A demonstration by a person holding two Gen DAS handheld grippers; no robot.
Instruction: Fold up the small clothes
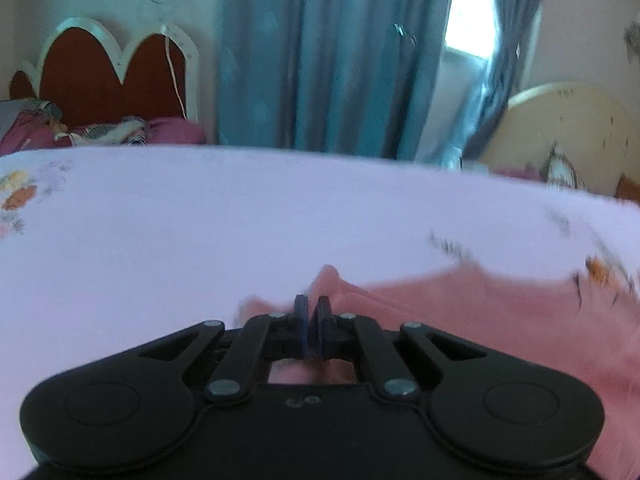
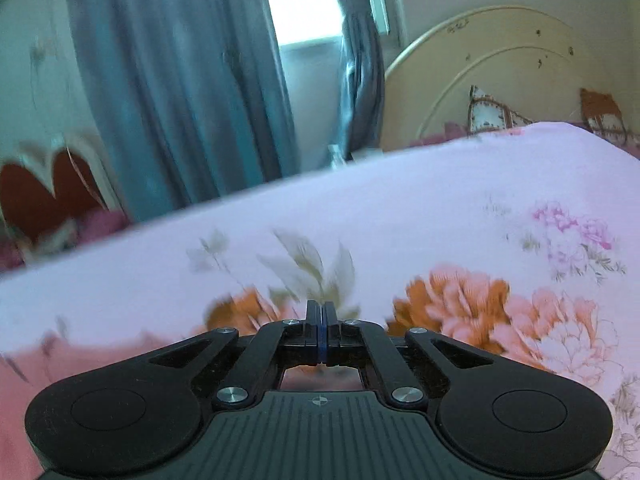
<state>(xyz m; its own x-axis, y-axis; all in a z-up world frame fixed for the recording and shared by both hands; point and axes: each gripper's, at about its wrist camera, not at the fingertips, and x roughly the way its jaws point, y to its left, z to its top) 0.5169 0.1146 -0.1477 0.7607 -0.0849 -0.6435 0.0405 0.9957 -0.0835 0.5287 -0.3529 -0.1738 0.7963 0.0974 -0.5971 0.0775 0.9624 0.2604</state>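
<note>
My left black two-finger gripper (image 1: 312, 312) pinched on a raised fold of the pink cloth garment (image 1: 460, 312), which spreads to its right over the pale floral bedsheet (image 1: 200, 220), my right black gripper (image 2: 321, 316) fully closed, garment's edge under its tips, hold unclear

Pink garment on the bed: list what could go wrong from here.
1. The left tongs are shut on a small pinch of the pink garment; lifting may pull it free.
2. The right tongs are shut, but whether they caught cloth is unclear; a one-sided lift would skew the fold.
3. The tongs might also pinch the floral bedsheet beneath and drag it.
</note>
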